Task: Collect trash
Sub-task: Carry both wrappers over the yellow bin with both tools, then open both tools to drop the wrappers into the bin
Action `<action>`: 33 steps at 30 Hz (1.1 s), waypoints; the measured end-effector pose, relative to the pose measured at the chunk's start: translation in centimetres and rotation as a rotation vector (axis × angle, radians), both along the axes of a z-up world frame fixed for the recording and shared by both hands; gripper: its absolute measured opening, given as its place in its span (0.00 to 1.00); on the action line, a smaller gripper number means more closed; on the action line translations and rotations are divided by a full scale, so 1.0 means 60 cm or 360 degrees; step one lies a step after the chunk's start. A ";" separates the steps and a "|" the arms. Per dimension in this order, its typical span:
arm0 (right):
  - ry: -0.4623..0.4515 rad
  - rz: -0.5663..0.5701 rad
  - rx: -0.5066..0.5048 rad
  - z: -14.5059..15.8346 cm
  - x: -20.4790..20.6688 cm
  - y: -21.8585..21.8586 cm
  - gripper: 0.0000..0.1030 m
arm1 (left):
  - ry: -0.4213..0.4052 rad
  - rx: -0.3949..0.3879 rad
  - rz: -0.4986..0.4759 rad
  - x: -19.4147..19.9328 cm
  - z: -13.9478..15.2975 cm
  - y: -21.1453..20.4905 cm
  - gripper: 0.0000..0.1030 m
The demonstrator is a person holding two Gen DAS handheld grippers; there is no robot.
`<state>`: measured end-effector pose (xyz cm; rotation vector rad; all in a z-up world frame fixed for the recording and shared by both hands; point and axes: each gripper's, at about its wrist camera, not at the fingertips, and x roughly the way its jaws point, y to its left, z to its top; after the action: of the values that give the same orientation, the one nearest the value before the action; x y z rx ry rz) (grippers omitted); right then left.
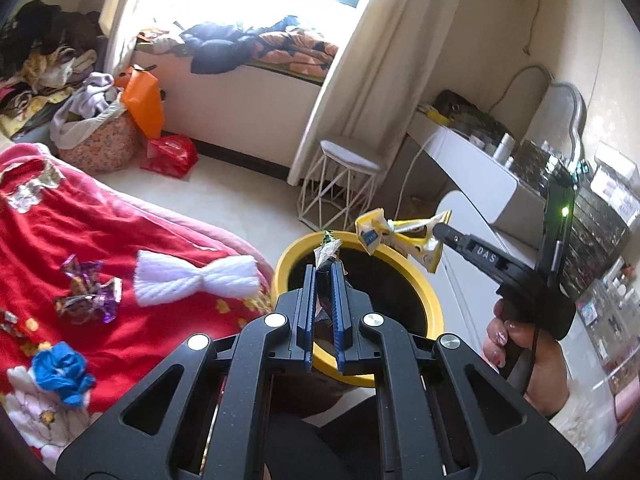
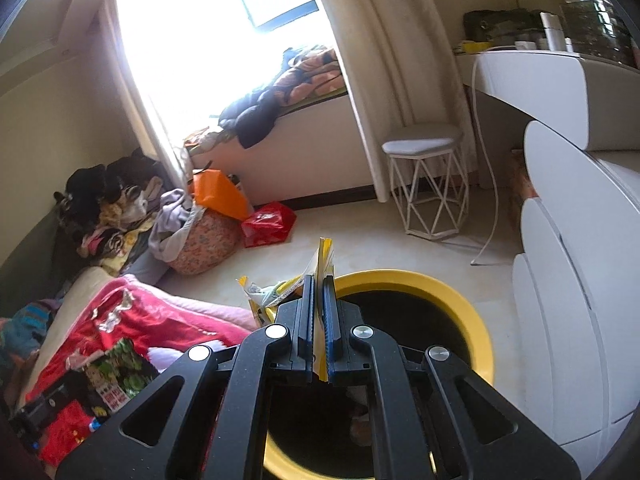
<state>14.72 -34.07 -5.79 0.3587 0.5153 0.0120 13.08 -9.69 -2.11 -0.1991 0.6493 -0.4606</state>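
Bedroom floor bin [image 1: 434,304]: left tongs [image 1: 325,270] pinch foil wrapper [image 1: 328,249] above it.

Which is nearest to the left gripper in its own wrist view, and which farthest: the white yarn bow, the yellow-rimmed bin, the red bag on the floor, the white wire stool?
From the left gripper:
1. Yellow-rimmed bin, just beneath and ahead.
2. White yarn bow, left, on the red blanket.
3. White wire stool and red bag, both on the floor beyond; too close to call.

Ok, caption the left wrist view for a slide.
Both tools carry wrappers over the yellow bin.
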 end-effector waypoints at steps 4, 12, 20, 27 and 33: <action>0.0011 -0.0040 0.0004 -0.007 0.000 -0.018 0.04 | 0.0011 0.0028 -0.0035 0.005 -0.005 -0.025 0.04; 0.0054 -0.0114 -0.0023 -0.025 0.006 -0.045 0.04 | 0.0053 0.0085 -0.0102 0.018 -0.028 -0.067 0.04; 0.0110 -0.0162 -0.0058 -0.046 0.017 -0.059 0.04 | 0.0124 0.0139 -0.0162 0.030 -0.065 -0.103 0.04; 0.0154 -0.0176 -0.0030 -0.065 0.025 -0.076 0.04 | 0.0205 0.0151 -0.0190 0.049 -0.098 -0.123 0.04; 0.0271 -0.0139 0.0044 -0.088 0.041 -0.084 0.35 | 0.0145 0.0306 -0.0085 0.071 -0.120 -0.127 0.45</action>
<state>17.15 -39.13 -11.07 0.4110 0.6680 -0.0966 17.35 -17.33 -9.31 -0.0205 0.7853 -0.4393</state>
